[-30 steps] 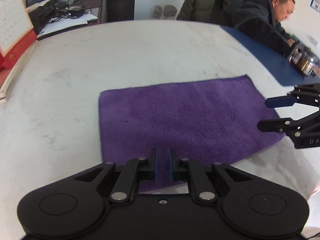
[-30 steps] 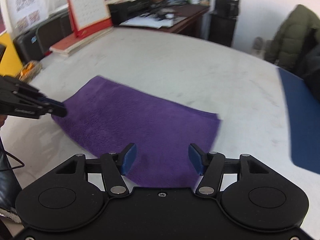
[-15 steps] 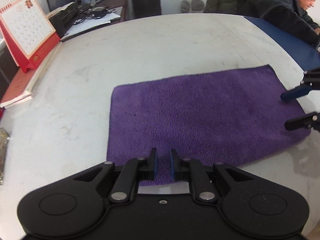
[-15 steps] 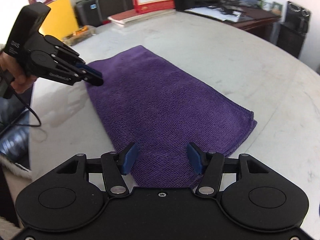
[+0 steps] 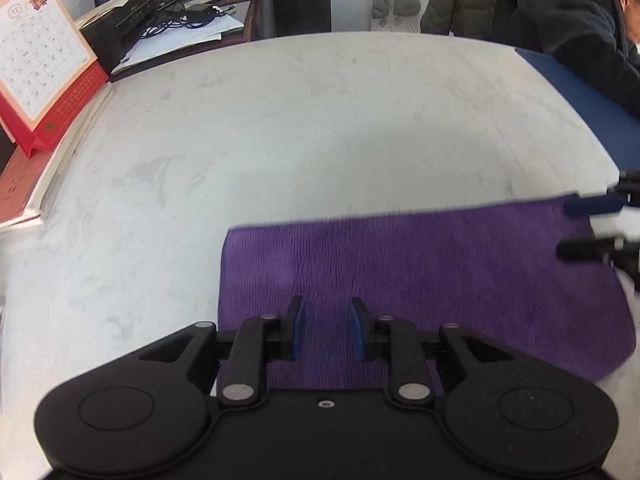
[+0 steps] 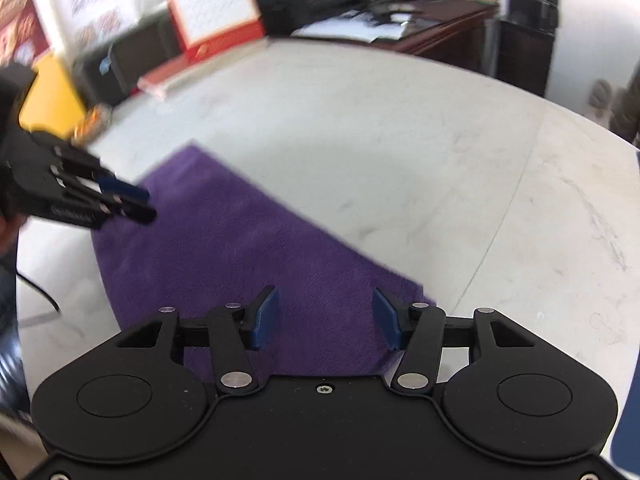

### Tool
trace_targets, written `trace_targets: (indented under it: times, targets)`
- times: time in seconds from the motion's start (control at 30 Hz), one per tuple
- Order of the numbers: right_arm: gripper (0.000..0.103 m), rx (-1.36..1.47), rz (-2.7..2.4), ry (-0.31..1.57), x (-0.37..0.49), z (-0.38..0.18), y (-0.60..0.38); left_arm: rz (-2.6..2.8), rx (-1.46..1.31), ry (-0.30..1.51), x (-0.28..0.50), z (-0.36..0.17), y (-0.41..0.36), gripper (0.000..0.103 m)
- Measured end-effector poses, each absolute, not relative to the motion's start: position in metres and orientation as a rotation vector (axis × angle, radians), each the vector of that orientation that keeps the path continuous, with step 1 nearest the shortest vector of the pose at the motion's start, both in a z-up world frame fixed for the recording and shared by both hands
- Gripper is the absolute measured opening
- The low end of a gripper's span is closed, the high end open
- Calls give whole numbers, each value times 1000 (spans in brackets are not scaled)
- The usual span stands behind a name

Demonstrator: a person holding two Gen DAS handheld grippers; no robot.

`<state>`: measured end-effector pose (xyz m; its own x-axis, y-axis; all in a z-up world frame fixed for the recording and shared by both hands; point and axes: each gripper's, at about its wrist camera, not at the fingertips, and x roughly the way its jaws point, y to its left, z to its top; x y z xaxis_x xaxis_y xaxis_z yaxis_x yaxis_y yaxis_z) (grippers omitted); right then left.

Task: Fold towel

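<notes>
Fingers [image 5: 298,328] of both grippers apart, empty, over purple towel [image 5: 420,272]; seated person [image 5: 580,28] only in left view.

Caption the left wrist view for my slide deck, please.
Left gripper, jaws just opening and empty, hovers over a flat purple towel on a white table.

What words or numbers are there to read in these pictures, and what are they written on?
"12": in the top corner of the calendar standing at the table's left edge.
The calendar's day numbers: too small to read.
The red picture at the calendar's top: too blurred to read.
White lettering on the left claw: blurred, unreadable.
Posters on the wall behind: blurred, unreadable.
</notes>
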<state>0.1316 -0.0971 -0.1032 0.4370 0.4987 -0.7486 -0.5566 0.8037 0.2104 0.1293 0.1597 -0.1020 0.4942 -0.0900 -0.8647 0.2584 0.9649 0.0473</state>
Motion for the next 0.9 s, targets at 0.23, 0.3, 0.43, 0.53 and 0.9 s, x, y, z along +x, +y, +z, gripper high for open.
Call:
trace_targets:
  times: [0.23,0.3,0.43,0.53,0.9]
  targets:
    - [51,-44,637,934,133,-111,-57,-223,184,1047,158,-112,152,22]
    - [47,0,597,952,137,-117,-61,-225,166,1055,161,-112,156,23]
    - [48,58,463,953,136,-114,-80,-209,133,1069,162,-107,161,26]
    - [49,105,418,951,128,-106,-88,-186,130,1066,158,-98,162,41]
    - [102,215,430,925,72,-57,-78,-87,161,1064,118,-58,159,90]
